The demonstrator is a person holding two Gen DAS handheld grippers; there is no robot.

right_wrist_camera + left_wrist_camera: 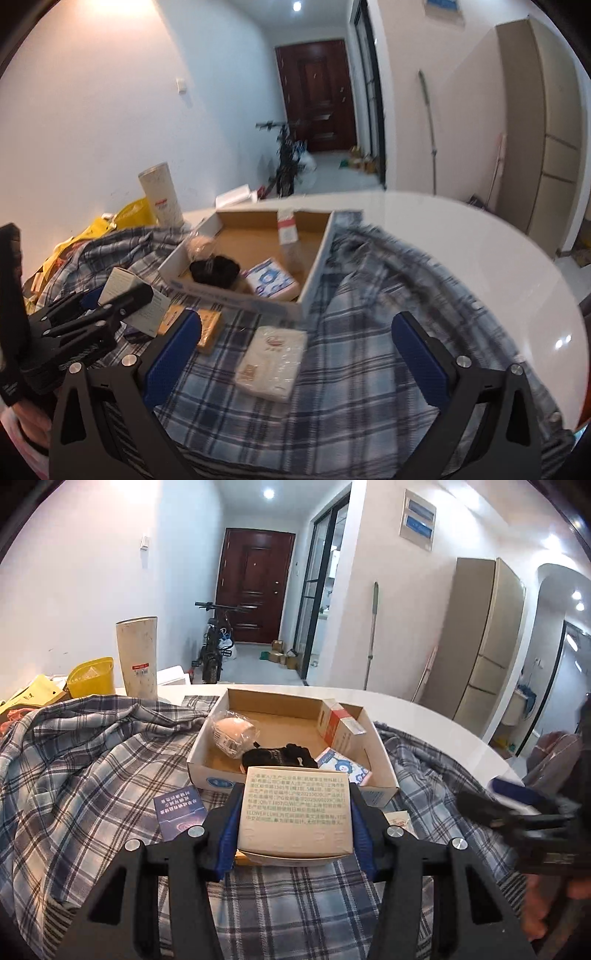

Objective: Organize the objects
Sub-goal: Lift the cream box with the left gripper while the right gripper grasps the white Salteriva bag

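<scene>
Cream box (293, 808) in left gripper (293, 827)

Blue-grey plaid cloth (369, 314), brown cardboard tray (376, 753) with white walls, cream box (293, 808) between blue pads (360, 834), yellow basket (90, 677).

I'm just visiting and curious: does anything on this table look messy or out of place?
Yes. A plaid shirt lies rumpled across the table like a cloth, with the cardboard tray sitting on it. A tissue pack and a yellow box lie loose outside the tray.

Between our left gripper's (295, 823) pads, the cream box (293, 808) bore dense green Chinese print; we could read only "FLOWER LURE". Print on the other packs stayed too blurred to read.
</scene>
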